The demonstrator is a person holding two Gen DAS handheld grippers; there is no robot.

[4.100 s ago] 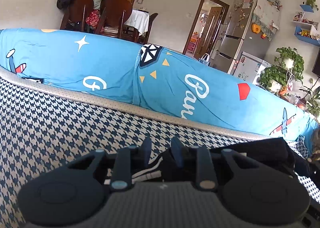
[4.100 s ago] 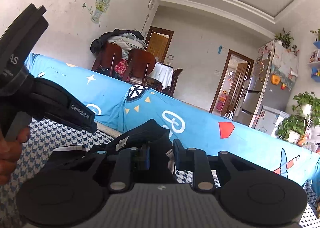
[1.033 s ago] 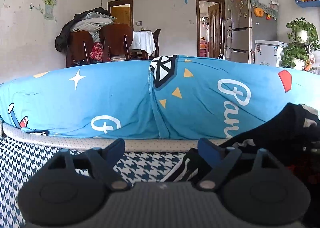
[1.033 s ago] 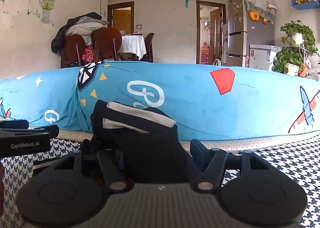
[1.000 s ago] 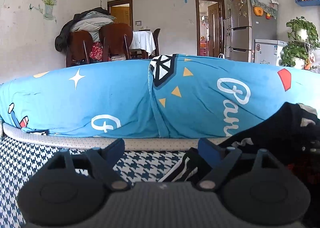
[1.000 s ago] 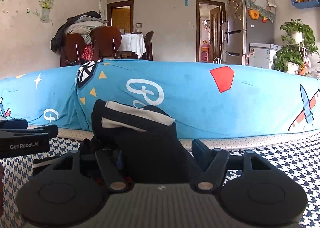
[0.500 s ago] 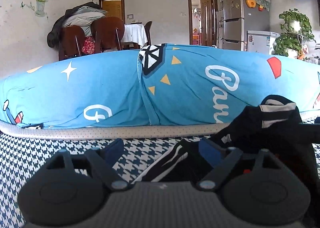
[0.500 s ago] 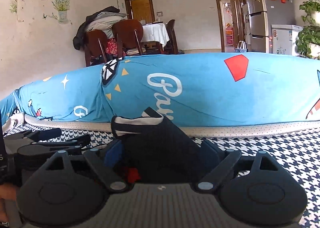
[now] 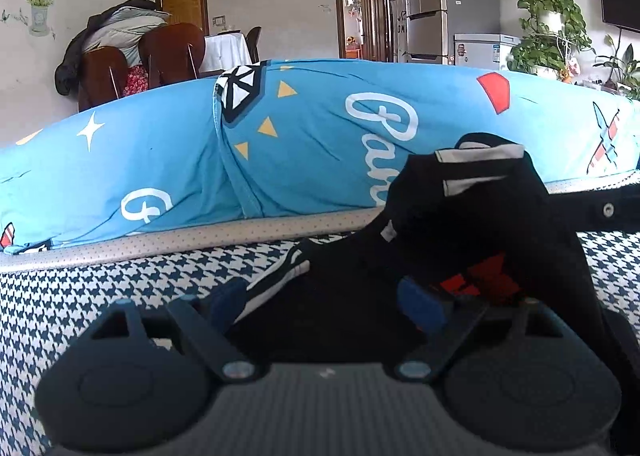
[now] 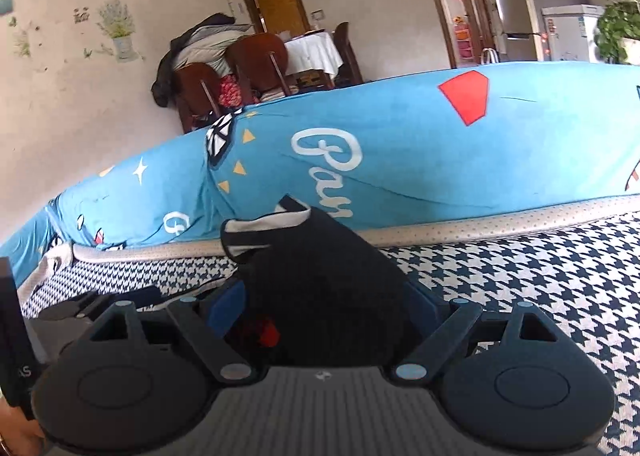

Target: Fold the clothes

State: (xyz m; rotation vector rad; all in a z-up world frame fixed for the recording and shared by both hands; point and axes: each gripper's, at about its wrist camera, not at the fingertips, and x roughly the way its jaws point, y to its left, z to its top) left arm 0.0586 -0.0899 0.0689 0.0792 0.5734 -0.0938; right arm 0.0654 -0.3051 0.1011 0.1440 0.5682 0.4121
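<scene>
Black bunched fabric garment with white stripes (image 10: 320, 288) sits between the spread right claw (image 10: 324, 304) fingers, left claw (image 9: 324, 304) likewise released, so closing could pinch extra layers.

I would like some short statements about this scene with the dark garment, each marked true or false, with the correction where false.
1. The left gripper is open. True.
2. The garment is white all over. False: it is black with white trim and a red patch.
3. The garment lies on a houndstooth-patterned surface. True.
4. The long cushion behind is green. False: it is blue with printed shapes.
5. The right gripper has its fingers on either side of the garment. True.
</scene>
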